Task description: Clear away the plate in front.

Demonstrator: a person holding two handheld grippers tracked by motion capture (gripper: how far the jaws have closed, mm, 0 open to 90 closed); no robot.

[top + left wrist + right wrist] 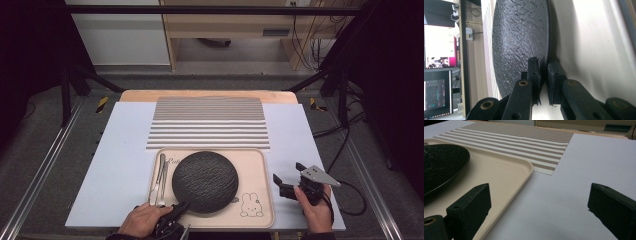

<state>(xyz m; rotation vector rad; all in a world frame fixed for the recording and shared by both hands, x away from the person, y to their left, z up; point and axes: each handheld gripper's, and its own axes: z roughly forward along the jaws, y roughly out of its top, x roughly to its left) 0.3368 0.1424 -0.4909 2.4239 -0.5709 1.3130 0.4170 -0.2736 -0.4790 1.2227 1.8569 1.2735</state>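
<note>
Tray (260,165): beige, rounded corners, rabbit print (251,205) at its near right corner, lying between the two tongs. Cutlery (160,180): metal pieces laid lengthwise along the tray's left edge, just beyond the left tongs. Striped mat (208,122): brown and white bands, flat on the pale sheet (120,165) beyond the tray, well forward of both tongs; monitors (439,47) stand far off, left in the left gripper view.

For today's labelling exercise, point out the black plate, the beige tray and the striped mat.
black plate (205,181), high view, centre of its textured top.
beige tray (255,165), high view, bare right part.
striped mat (208,122), high view, middle stripes.
</note>
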